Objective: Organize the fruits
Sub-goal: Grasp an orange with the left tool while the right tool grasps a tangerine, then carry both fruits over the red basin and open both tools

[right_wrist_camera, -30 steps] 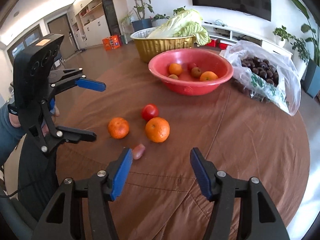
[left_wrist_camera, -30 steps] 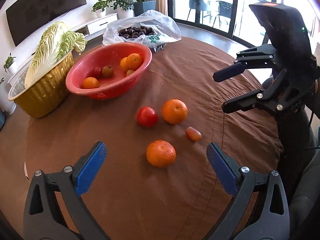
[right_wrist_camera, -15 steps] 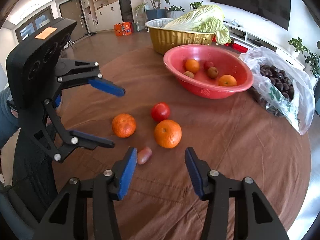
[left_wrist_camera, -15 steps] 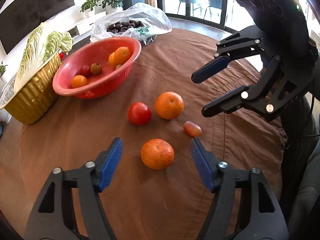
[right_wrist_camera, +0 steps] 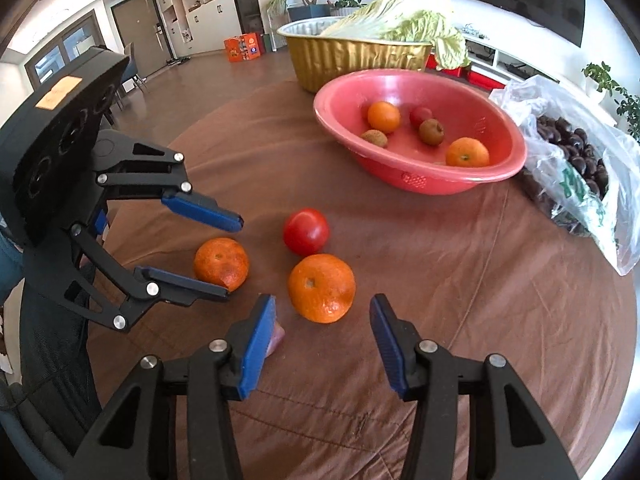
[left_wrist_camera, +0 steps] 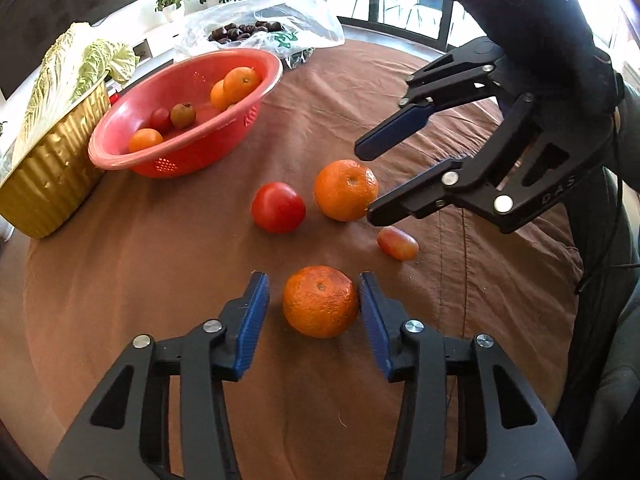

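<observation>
On the brown cloth lie two oranges, a red tomato [left_wrist_camera: 278, 207] and a small reddish grape [left_wrist_camera: 397, 243]. My left gripper [left_wrist_camera: 314, 306] is open, its blue pads either side of the near orange [left_wrist_camera: 320, 301]; its right pad is at the fruit's skin. My right gripper [right_wrist_camera: 320, 330] is open, just short of the other orange [right_wrist_camera: 321, 288], which also shows in the left wrist view [left_wrist_camera: 345, 190]. The grape [right_wrist_camera: 277, 338] peeks from behind its left pad. A red basket [right_wrist_camera: 420, 176] holding several fruits stands beyond.
A gold tray [left_wrist_camera: 52, 176] with a napa cabbage [left_wrist_camera: 64, 80] sits beside the basket. A plastic bag of dark fruits [right_wrist_camera: 576, 160] lies at the table's far edge. The round table's rim drops off close behind both grippers.
Both grippers have moved forward and down toward the fruit. The left one has narrowed around the near orange; the right one has come up to the other orange.
</observation>
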